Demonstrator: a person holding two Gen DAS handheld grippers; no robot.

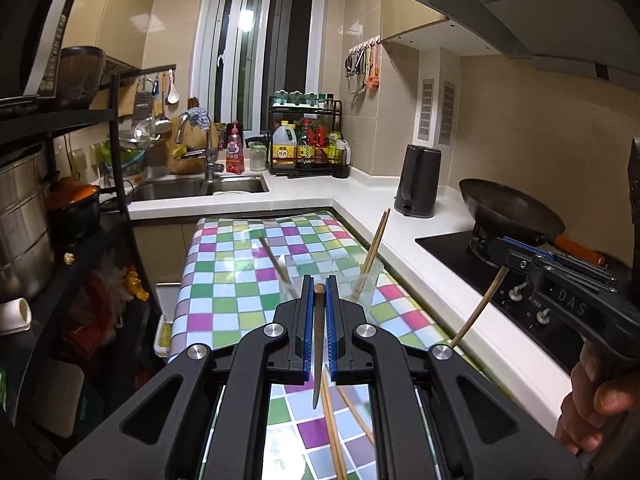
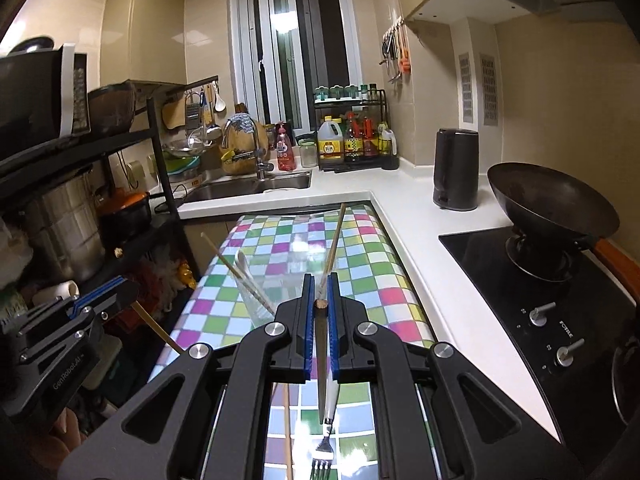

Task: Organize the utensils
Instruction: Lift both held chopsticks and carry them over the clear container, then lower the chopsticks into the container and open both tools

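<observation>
A checkered table (image 1: 240, 264) fills the middle of the kitchen, a white counter (image 1: 400, 240) beside it. Above the table both tools tilt slightly downward, side by side. The left gripper (image 1: 319, 292) pinches a brown chopstick (image 1: 318, 344) whose thin end hangs toward the cloth. The right gripper (image 2: 320, 300) clamps another chopstick (image 2: 322, 360) the same way. Two clear glasses (image 1: 366, 284) ahead hold upright chopsticks. More chopsticks (image 1: 332, 420) and a fork (image 2: 326, 440) lie below.

Wok (image 2: 552, 212) on hob, kettle (image 2: 456, 168) nr sink (image 1: 200, 188)
</observation>
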